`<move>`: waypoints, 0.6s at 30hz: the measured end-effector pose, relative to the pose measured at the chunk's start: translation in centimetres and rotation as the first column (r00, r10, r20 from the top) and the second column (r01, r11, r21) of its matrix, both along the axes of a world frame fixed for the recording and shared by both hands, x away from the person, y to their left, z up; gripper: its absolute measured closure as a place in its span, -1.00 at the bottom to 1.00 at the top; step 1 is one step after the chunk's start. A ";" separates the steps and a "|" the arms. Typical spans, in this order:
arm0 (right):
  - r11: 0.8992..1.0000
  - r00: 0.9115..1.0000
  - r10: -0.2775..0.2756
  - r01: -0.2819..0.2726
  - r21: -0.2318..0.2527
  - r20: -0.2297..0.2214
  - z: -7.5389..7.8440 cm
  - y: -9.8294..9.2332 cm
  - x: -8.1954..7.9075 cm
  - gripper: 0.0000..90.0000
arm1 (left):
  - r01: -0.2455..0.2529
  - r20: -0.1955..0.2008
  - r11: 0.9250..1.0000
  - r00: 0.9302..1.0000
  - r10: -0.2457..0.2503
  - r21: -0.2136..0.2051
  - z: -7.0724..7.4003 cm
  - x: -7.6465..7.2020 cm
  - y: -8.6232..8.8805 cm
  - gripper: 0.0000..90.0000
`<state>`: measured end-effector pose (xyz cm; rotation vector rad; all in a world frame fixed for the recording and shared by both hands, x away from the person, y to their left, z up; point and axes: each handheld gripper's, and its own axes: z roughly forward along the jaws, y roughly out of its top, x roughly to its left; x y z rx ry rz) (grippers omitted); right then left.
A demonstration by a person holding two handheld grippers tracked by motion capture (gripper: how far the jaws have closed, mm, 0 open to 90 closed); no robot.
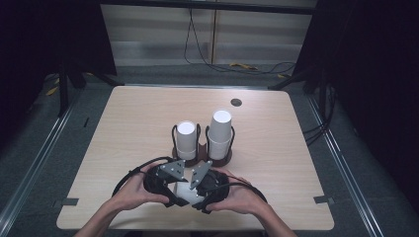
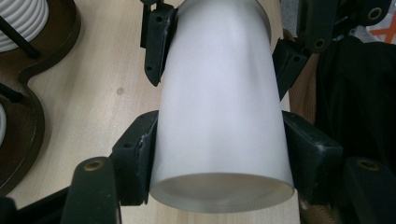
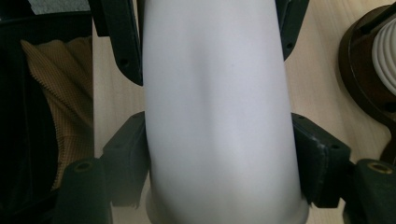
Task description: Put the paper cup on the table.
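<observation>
A person at the near edge of a light wooden tabletop (image 1: pixel 128 128) holds a white paper cup (image 1: pixel 182 191) between two tools, one in each hand. The left hand-held gripper (image 1: pixel 174 190) and the right hand-held gripper (image 1: pixel 193 191) face each other just above the tabletop, each topped by a grey three-cornered plate. Both are clamped on the same cup: in the left gripper view its own black jaws press the cup (image 2: pixel 219 116) on either side near the wide rim, while the other gripper's jaws grip the narrow end farther off. The right gripper view shows the cup (image 3: pixel 217 116) lying along its jaws, which squeeze the wall from both sides.

Behind the hands, near the middle of the tabletop, stands a dark wooden holder (image 1: pixel 201 157) with two black wire frames. Each frame carries white ribbed cups: a shorter stack (image 1: pixel 186 139) on the left and a taller stack (image 1: pixel 220 133) on the right, both upside down. A small dark round grommet (image 1: pixel 236 102) sits near the far edge. Cables (image 1: pixel 212 59) trail across the floor beyond.
</observation>
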<state>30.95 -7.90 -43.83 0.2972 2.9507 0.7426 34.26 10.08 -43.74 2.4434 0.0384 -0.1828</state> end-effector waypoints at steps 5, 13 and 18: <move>1.000 1.000 -0.004 0.004 0.028 -0.001 -0.3 -0.1 0.1 -0.44 | -0.004 0.002 1.000 1.000 0.004 -0.007 0.0 -0.1 0.0 -0.24; 0.994 0.998 -0.056 0.055 0.095 0.004 -0.2 -1.1 0.0 -0.62 | -0.018 0.003 1.000 1.000 0.018 -0.022 0.3 0.0 0.2 -0.24; 0.985 0.996 -0.088 0.085 0.149 0.013 -0.1 -2.0 0.1 -0.68 | -0.020 0.015 0.999 1.000 0.021 -0.028 0.5 0.0 0.5 -0.24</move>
